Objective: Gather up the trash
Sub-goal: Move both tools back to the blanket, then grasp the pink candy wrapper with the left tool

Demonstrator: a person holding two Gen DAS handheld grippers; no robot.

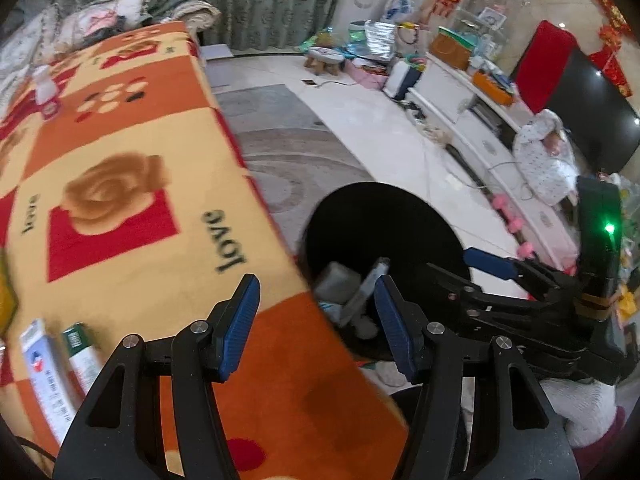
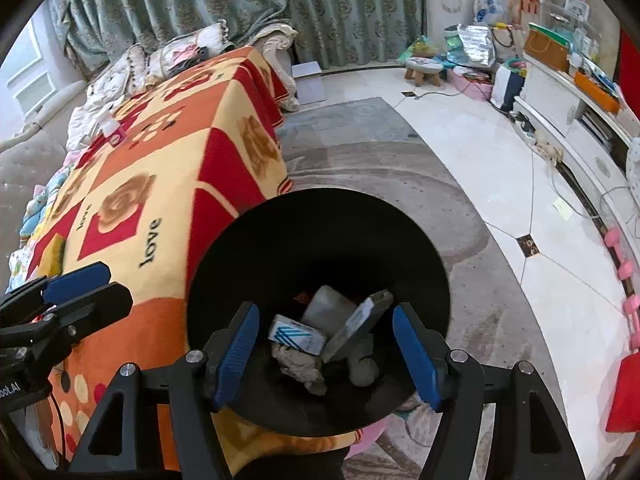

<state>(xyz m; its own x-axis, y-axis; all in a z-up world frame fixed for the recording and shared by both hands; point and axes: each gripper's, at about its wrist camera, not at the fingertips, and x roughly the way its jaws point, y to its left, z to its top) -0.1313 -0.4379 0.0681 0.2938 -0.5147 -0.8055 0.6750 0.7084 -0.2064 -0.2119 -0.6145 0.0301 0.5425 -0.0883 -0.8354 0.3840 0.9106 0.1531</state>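
Observation:
A black round trash bin (image 2: pixel 320 232) stands on the floor beside the blanket-covered table (image 2: pixel 160 168). Inside lie a blue-striped white box (image 2: pixel 296 334), a grey flat pack (image 2: pixel 356 330), a grey container (image 2: pixel 328 308) and crumpled tissue (image 2: pixel 298 368). My right gripper (image 2: pixel 326 350) is open and empty right above the bin. My left gripper (image 1: pixel 316 320) is open and empty over the table's edge, beside the bin (image 1: pixel 380 232). Two small boxes, one white-blue (image 1: pixel 46 372) and one green (image 1: pixel 82 354), lie on the blanket at the lower left.
The right gripper (image 1: pixel 520 280) shows in the left wrist view over the bin. A small bottle (image 1: pixel 44 88) stands at the table's far end. A white TV cabinet (image 1: pixel 480 120) and floor clutter (image 1: pixel 368 52) line the right side. A grey rug (image 2: pixel 380 168) covers the floor.

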